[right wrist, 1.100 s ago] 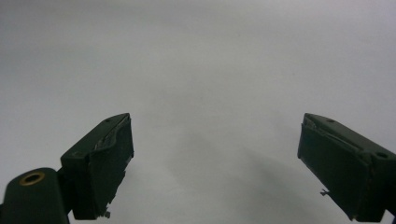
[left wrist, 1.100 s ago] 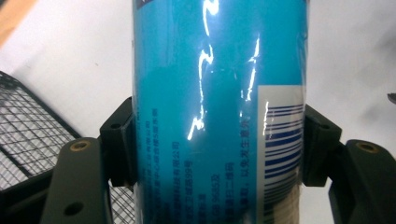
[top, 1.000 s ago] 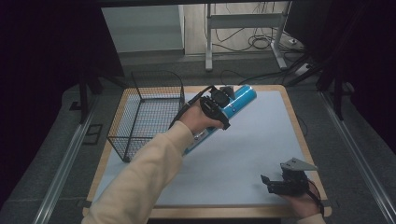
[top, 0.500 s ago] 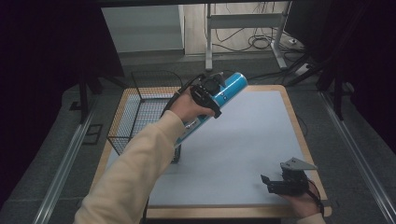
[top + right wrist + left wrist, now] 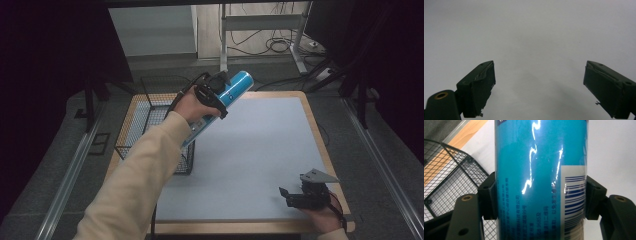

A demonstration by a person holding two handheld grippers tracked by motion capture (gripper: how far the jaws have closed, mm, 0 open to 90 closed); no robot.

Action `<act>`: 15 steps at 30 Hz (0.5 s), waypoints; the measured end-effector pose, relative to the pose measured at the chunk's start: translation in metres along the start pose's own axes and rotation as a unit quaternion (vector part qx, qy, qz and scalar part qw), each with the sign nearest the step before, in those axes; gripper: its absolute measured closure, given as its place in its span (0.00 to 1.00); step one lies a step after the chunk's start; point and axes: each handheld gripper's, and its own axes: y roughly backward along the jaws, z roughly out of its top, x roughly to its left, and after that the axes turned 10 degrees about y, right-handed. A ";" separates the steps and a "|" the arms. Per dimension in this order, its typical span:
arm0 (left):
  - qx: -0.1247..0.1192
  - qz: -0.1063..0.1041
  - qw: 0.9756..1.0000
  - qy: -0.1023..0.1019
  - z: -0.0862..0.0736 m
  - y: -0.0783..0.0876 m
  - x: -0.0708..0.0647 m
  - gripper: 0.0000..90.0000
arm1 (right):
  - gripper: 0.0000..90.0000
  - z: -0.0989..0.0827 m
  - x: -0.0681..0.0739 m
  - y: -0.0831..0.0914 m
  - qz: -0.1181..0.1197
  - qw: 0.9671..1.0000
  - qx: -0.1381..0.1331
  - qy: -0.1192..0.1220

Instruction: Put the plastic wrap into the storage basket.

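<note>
Above the table point(image 5: 260, 150), left tool point(image 5: 212, 95) gripping the blue can point(image 5: 232, 87) has shifted toward the wire basket point(image 5: 150, 125).

Blue can point(image 5: 231, 89), black wire basket point(image 5: 150, 120)

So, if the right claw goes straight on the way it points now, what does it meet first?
Probably nothing: ahead of the open right claw there is the bare grey table mat. Depth is unclear, so it may graze the mat.

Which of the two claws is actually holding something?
The left claw: it is clamped on the blue can, beside the wire basket. The right claw rests open on the table.
</note>
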 end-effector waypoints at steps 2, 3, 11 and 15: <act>-0.003 0.000 1.000 0.008 0.001 -0.002 0.004 0.35 | 0.12 0.000 0.000 0.000 0.001 1.000 0.000 0.000; -0.002 0.001 1.000 0.012 0.002 -0.003 0.008 0.35 | 0.12 0.001 0.000 0.000 0.003 1.000 0.000 0.000; 0.005 0.013 1.000 0.028 0.003 -0.016 0.028 0.35 | 0.12 0.001 0.000 0.001 0.001 1.000 -0.004 -0.001; 0.009 0.016 0.999 0.040 0.004 -0.022 0.038 0.35 | 0.12 0.001 0.000 0.001 0.000 1.000 -0.005 0.000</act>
